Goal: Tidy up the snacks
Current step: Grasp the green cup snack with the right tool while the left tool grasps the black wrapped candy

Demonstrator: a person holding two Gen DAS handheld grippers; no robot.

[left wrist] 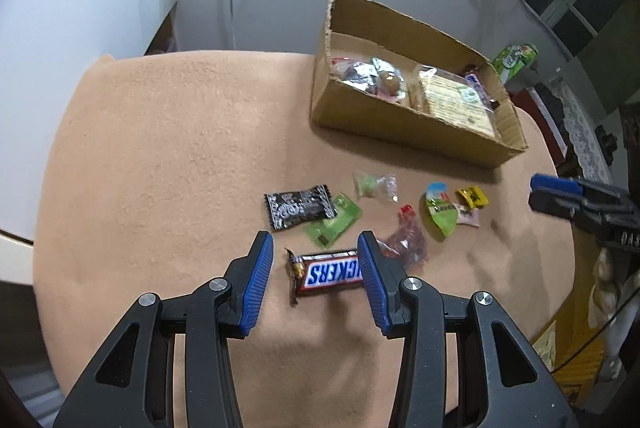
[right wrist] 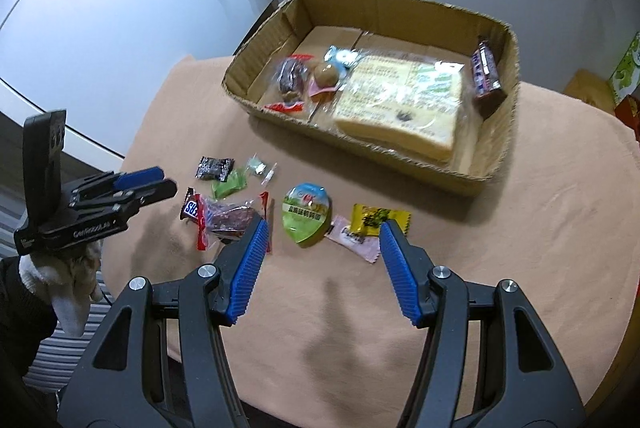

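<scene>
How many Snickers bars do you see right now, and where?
2. One brown-wrapped Snickers bar lies on the tan cloth between the left gripper's open fingers. Another Snickers bar leans against the cardboard box's right wall. More may be hidden.

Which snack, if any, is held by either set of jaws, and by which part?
Nothing is held. The left gripper stands open above the Snickers bar; the right gripper is open over the pink sachet.
</scene>
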